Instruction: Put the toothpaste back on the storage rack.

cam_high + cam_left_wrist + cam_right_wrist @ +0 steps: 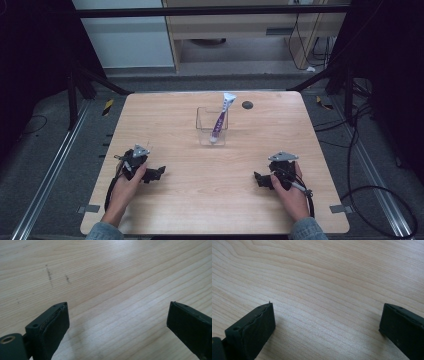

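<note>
On the wooden table (215, 200), a clear square container (212, 126) stands near the far middle with a purple-and-white tube (221, 119) leaning upright inside it, and a small dark disc (247, 104) lies just beyond. The left gripper (159, 173) and right gripper (258, 178) rest on the near table, well apart from the container, each with jaws spread wide over bare wood and holding nothing.

A light wooden table (210, 200) with rounded corners stands on a grey floor (45, 145); a small dark round cap (247, 104) is set into its far edge. Aluminium rails (47, 175) run along the floor on either side of the table, and black frame struts (102, 81) slant down toward its far corners. Black-and-yellow tape marks (107, 106) lie on the floor near those corners. Black cables (380, 195) loop across the floor at the right. Behind stand a white panel (125, 40) and a pale wooden cabinet (240, 25). The light is soft and even.
</note>
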A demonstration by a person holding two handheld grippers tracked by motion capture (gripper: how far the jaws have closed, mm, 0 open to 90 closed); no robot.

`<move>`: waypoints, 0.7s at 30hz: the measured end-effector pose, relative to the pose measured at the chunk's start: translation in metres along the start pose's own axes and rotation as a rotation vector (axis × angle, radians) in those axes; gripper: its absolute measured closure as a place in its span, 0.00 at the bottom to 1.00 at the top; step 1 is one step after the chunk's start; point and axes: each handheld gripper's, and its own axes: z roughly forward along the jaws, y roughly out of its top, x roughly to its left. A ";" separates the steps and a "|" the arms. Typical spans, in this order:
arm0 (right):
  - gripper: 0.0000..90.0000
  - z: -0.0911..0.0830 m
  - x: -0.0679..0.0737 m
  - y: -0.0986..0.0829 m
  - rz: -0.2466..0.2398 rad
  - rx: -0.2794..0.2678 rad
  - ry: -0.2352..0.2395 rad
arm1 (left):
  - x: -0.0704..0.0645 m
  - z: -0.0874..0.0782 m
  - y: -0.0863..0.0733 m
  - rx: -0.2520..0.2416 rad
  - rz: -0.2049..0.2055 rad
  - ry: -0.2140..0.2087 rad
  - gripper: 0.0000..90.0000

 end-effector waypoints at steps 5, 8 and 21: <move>0.00 0.000 0.000 0.000 0.000 0.000 0.001 | 0.008 0.005 -0.003 0.001 -0.015 0.024 0.05; 0.00 0.000 0.000 0.000 -0.001 0.000 0.000 | 0.015 0.014 -0.004 0.015 -0.012 0.047 0.05; 0.00 0.000 0.000 0.000 0.000 0.000 0.001 | 0.024 0.020 -0.006 -0.010 -0.041 0.040 0.00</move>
